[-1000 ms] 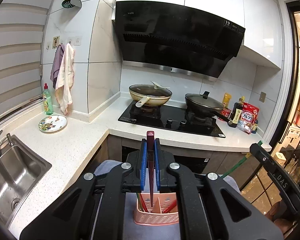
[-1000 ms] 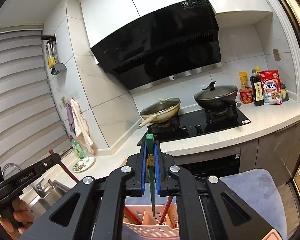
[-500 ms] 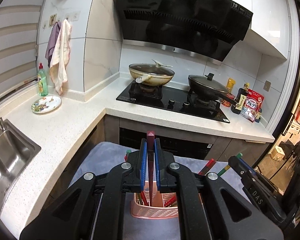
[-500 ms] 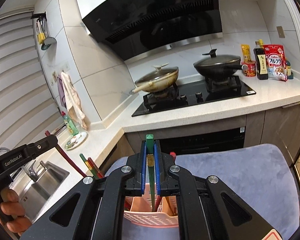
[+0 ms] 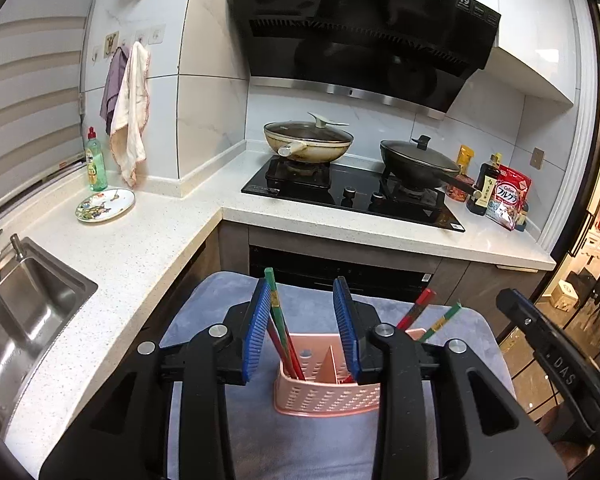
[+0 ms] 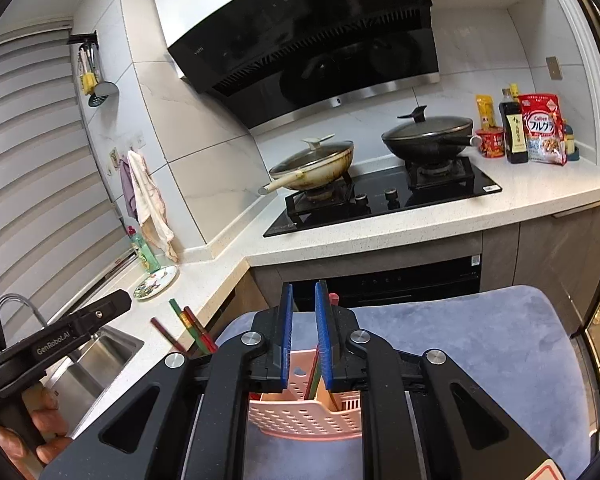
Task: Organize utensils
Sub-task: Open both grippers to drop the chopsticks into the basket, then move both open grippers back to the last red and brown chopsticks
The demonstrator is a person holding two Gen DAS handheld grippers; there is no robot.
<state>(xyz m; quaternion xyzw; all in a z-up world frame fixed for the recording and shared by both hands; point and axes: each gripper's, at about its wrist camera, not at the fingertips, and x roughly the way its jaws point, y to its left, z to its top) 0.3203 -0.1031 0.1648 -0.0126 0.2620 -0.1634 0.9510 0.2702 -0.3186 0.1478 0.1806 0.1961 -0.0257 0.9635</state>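
Left tongs (image 5: 304, 328) have just been opening, nothing gripped — chopsticks (image 5: 281, 332) lean in the pink basket (image 5: 324, 398) on the grey mat. Right tongs (image 6: 302, 336) likewise parting, chopstick (image 6: 313, 378) dropped into its compartment.

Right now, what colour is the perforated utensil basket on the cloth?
Pale pink basket, divider included; it shows best in the left wrist view.
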